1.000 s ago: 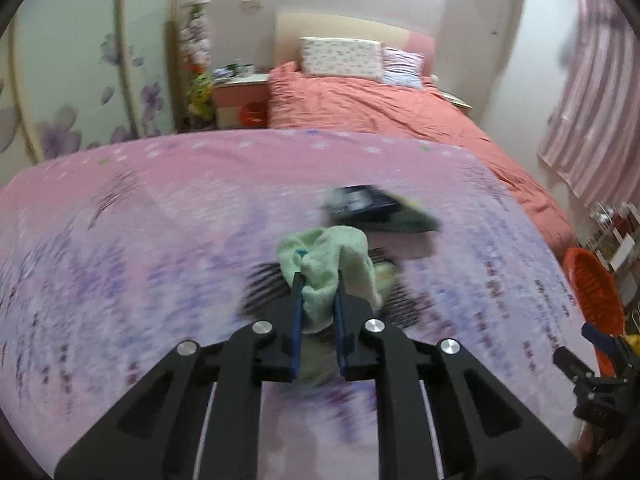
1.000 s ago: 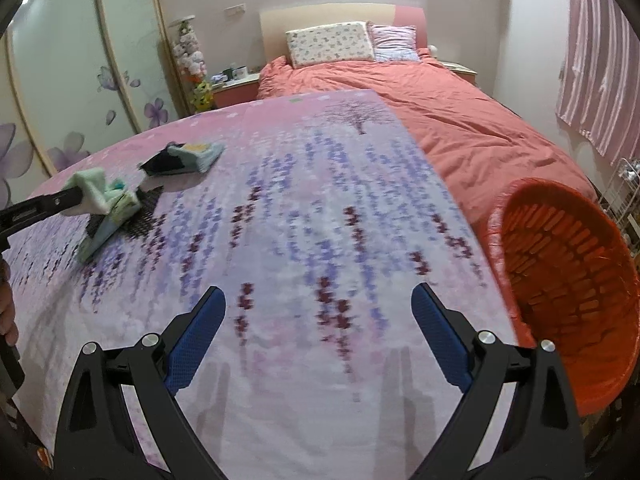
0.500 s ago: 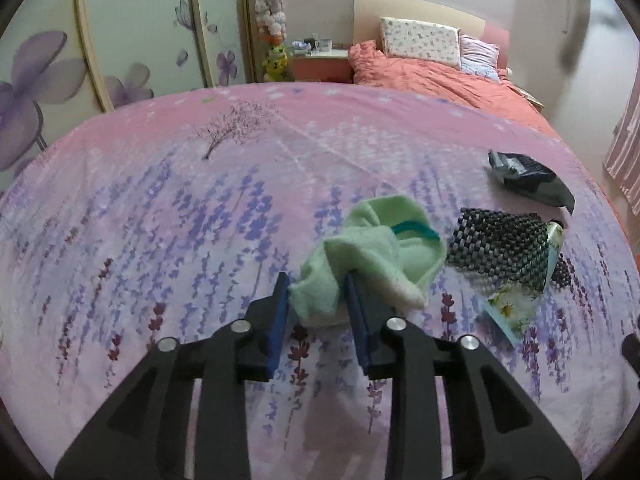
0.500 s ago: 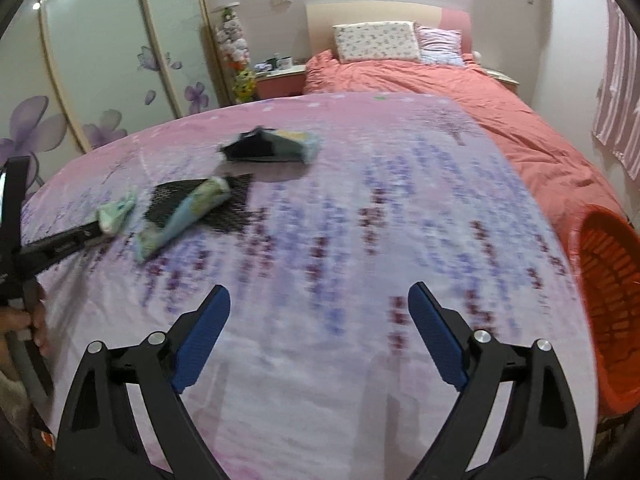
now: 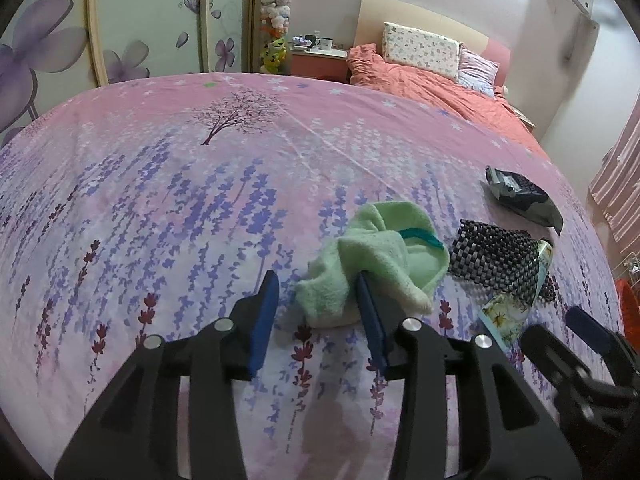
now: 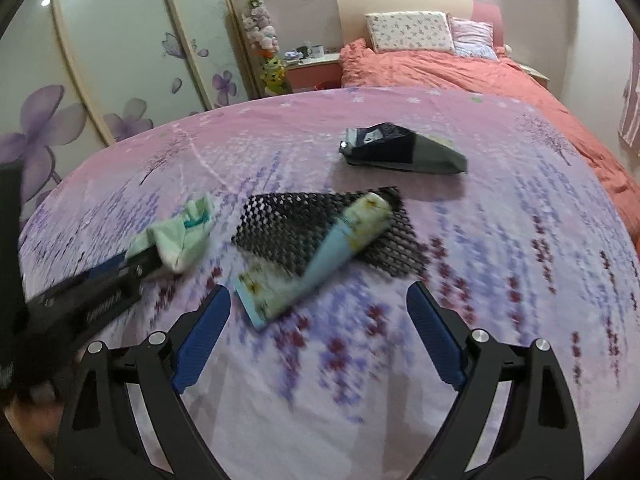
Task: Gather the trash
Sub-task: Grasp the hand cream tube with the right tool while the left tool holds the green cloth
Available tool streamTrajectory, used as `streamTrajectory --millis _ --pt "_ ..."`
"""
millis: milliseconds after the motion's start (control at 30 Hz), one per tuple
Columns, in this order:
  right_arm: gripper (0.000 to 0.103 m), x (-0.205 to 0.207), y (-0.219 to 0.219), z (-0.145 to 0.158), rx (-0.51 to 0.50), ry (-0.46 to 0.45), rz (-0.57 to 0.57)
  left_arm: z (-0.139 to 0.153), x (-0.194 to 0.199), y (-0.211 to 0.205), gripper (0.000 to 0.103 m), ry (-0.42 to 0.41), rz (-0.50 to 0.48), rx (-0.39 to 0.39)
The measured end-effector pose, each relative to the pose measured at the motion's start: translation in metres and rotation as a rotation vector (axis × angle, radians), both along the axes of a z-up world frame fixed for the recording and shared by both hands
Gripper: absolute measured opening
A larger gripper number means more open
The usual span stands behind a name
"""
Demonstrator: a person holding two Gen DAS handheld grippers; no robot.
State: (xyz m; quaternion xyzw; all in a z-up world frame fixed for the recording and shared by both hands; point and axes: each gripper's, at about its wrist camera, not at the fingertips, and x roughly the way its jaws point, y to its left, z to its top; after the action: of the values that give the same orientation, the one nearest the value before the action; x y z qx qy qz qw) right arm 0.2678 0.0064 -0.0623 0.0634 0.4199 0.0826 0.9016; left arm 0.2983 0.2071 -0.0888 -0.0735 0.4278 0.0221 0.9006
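Note:
A light green cloth (image 5: pixel 372 264) lies on the purple flowered bedspread (image 5: pixel 180 208). My left gripper (image 5: pixel 318 290) is open, its fingers either side of the cloth's near end. The cloth also shows in the right wrist view (image 6: pixel 180 236) at the left gripper's tips. A black mesh mat (image 6: pixel 316 228) lies beside it with a flowered blue tube wrapper (image 6: pixel 316 256) across it. A dark pouch (image 6: pixel 404 154) lies farther back. My right gripper (image 6: pixel 320 312) is open and empty, just short of the wrapper.
An orange basket (image 5: pixel 628 308) edge shows at the far right. A second bed with a coral duvet (image 6: pixel 460 72) and pillows stands behind. A nightstand (image 6: pixel 308 68) and sliding wardrobe doors (image 6: pixel 120 60) line the back and left.
My left gripper lowered the green cloth to the bedspread and opened off it. My right gripper swung left, away from the basket, toward the wrapper and mesh mat.

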Motion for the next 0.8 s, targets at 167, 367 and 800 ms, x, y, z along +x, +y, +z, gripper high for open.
streamTrajectory --millis 167,367,800 --pt "0.084 0.015 0.004 -0.01 -0.105 0.033 -0.057 0.0 0.0 0.003 0.042 -0.004 -0.001 -0.023" --pt "0.068 -0.001 -0.048 -0.006 -0.116 0.014 -0.153 0.0 -0.003 0.006 0.043 -0.006 -0.004 -0.032" --pt "0.052 0.022 -0.054 0.0 0.097 0.015 -0.133 0.001 -0.001 0.003 0.046 -0.006 -0.012 -0.03"
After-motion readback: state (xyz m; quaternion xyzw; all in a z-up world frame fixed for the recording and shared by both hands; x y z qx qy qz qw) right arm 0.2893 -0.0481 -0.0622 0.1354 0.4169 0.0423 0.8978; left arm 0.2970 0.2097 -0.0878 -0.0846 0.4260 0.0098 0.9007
